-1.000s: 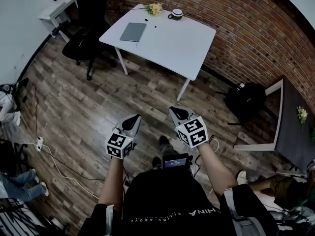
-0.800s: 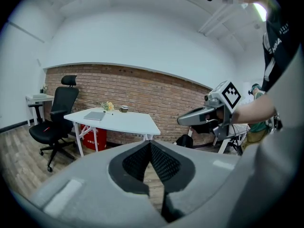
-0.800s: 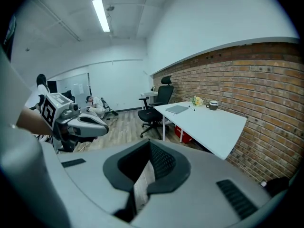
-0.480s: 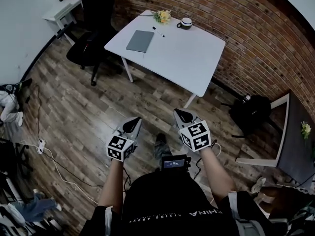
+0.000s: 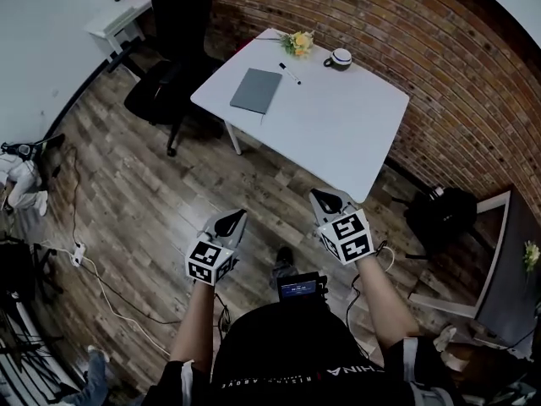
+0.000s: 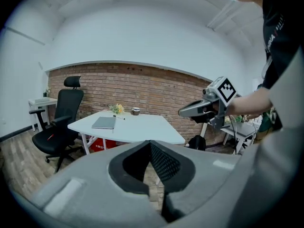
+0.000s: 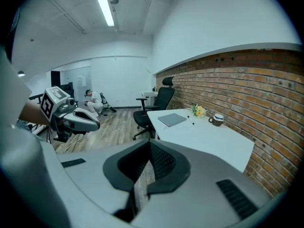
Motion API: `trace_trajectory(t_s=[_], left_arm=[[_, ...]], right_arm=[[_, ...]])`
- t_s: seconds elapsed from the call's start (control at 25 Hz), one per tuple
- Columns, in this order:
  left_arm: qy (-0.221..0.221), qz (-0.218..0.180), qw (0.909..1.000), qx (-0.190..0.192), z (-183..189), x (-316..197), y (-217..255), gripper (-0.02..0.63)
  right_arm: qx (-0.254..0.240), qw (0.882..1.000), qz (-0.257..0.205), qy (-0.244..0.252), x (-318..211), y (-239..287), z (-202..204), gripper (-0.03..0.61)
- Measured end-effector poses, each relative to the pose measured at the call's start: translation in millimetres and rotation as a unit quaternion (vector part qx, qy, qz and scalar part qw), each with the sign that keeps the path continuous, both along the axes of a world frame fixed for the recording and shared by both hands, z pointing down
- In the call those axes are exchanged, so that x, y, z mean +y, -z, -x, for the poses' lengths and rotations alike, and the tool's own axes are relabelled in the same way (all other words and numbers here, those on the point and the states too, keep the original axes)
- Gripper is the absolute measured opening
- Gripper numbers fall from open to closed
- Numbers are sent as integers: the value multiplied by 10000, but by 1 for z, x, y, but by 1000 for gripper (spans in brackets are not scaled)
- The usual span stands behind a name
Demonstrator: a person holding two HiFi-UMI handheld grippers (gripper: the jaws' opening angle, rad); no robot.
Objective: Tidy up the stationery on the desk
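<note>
A white desk (image 5: 338, 134) stands ahead against the brick wall. On it lie a grey notebook (image 5: 257, 90) and a black pen (image 5: 290, 74); the same notebook (image 6: 104, 122) (image 7: 172, 119) shows in both gripper views. My left gripper (image 5: 232, 221) and right gripper (image 5: 325, 199) hang over the wooden floor, well short of the desk's near corner. Both are shut with nothing between the jaws. In the left gripper view the right gripper (image 6: 183, 112) shows at the right.
A mug (image 5: 340, 57) and a small bunch of yellow flowers (image 5: 297, 42) sit at the desk's far edge. A black office chair (image 5: 173, 74) stands left of the desk. Cables (image 5: 93, 277) trail on the floor at left. A black bag (image 5: 444, 214) lies by the wall at right.
The desk has drawn nearer and lower in the head view as I walk toward it. Both grippers have stayed shut and side by side.
</note>
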State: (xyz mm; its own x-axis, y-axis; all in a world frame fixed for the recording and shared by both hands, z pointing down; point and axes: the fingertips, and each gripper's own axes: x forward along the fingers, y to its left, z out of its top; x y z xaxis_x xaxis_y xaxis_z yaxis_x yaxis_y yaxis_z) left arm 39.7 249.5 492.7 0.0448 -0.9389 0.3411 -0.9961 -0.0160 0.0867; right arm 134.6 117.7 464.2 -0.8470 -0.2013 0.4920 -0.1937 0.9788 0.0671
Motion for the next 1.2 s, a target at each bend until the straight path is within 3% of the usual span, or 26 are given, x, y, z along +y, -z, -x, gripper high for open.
trace_trajectory(t_s=[0.6, 1.2], left_arm=[[-223, 95, 9997, -40, 48, -122, 5, 6], [-535, 131, 9983, -180, 97, -194, 3, 6]], right_arm=[[212, 9992, 227, 246, -93, -26, 53, 9], [21, 9989, 437, -162, -145, -31, 86, 9]])
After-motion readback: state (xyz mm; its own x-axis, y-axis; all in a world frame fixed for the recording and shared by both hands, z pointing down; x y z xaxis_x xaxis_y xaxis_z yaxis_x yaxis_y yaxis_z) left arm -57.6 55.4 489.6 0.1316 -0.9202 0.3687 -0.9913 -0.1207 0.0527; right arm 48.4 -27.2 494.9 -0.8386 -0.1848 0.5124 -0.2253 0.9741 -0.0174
